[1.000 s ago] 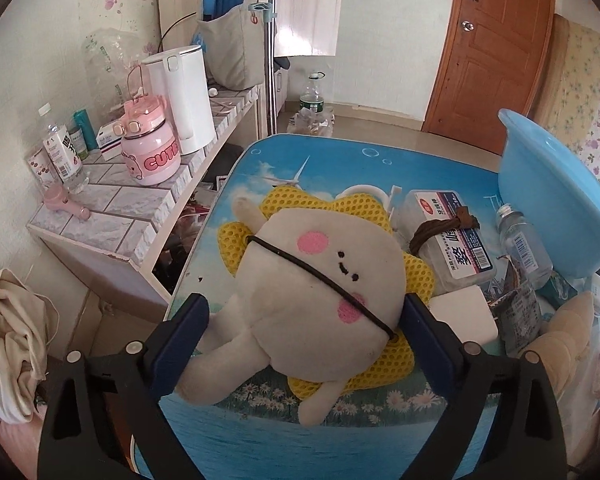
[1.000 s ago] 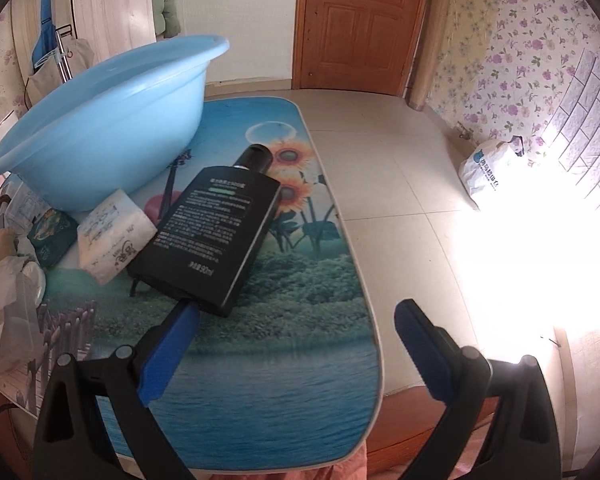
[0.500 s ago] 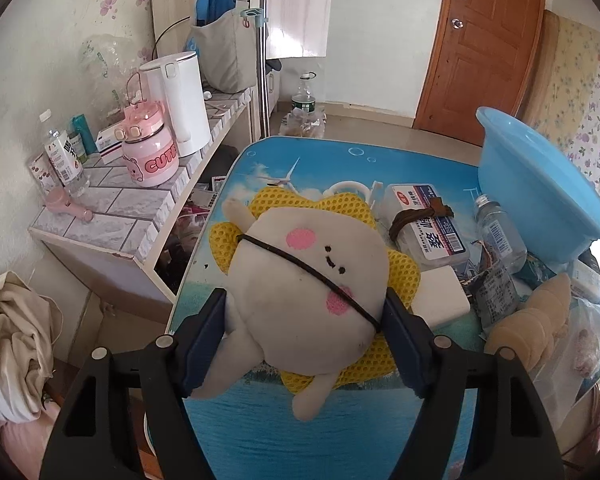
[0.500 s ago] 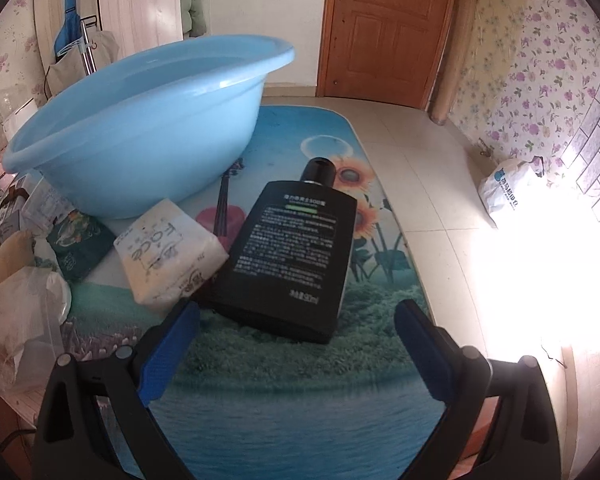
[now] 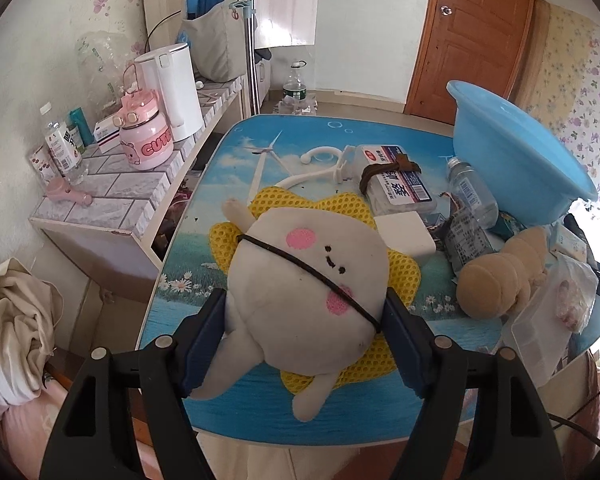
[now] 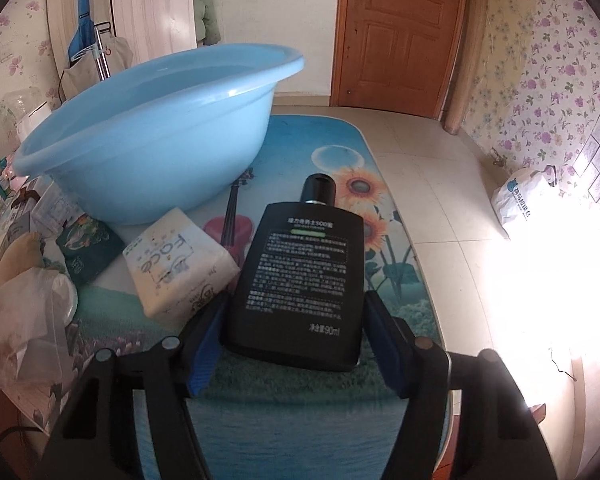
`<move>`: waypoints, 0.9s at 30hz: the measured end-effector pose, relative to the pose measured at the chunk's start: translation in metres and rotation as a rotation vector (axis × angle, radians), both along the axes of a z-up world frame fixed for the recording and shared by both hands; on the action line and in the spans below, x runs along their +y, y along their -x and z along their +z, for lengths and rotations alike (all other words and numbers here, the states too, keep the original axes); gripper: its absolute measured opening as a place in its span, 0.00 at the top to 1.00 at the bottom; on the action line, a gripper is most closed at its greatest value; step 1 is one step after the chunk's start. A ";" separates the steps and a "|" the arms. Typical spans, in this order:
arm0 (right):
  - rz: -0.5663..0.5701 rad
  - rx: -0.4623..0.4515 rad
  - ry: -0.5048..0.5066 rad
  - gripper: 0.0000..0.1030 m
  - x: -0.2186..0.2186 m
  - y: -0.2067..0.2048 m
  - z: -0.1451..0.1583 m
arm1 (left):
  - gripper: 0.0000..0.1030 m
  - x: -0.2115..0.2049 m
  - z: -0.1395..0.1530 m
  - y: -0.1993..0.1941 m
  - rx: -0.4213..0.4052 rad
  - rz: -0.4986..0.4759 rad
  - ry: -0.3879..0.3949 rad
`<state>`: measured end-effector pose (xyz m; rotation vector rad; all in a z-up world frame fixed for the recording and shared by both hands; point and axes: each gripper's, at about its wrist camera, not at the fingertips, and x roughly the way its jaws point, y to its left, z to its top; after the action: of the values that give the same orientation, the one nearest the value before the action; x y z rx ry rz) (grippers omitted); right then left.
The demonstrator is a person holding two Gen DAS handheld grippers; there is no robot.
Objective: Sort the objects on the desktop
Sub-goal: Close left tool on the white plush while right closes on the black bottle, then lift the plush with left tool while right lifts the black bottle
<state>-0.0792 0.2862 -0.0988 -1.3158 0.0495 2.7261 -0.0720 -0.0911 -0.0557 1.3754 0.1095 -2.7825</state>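
Plush toy (image 5: 306, 280) near table's front edge (image 5: 300, 438).

Our right tongs (image 6: 294, 328) point down at the surface (image 6: 300, 432), which is covered by a printed scene of water, sunflowers and a violin. A flat black bottle (image 6: 300, 280) with white print lies between the blue pads, cap pointing away from us. The jaws are closing; the left pad looks to be at the bottle's edge, while we see a sliver of gap on the right. Just left of the bottle lies a soft tissue pack (image 6: 178, 262), touching its side. Behind that stands a large light-blue basin (image 6: 152, 120). A dark green packet (image 6: 88, 252) and crumpled clear plastic bag (image 6: 24, 320) lie further left.
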 end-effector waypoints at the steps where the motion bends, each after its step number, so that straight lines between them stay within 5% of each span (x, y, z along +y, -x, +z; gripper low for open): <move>1: 0.009 -0.003 0.003 0.37 -0.001 -0.005 0.001 | 0.28 0.001 0.001 -0.003 0.000 -0.004 -0.003; 12: 0.063 -0.032 0.006 0.37 -0.010 -0.049 0.003 | 0.24 0.021 -0.001 -0.027 -0.042 -0.050 -0.024; 21: 0.022 0.018 0.016 0.36 -0.011 -0.033 -0.003 | 0.17 0.029 -0.008 -0.024 -0.015 -0.044 0.024; 27: 0.044 0.048 0.015 0.17 -0.016 -0.021 -0.009 | 0.17 0.033 -0.014 -0.020 -0.012 -0.046 0.029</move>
<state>-0.0587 0.2700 -0.1081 -1.2693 0.0454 2.7994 -0.0516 -0.0584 -0.0702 1.4051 0.0378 -2.8009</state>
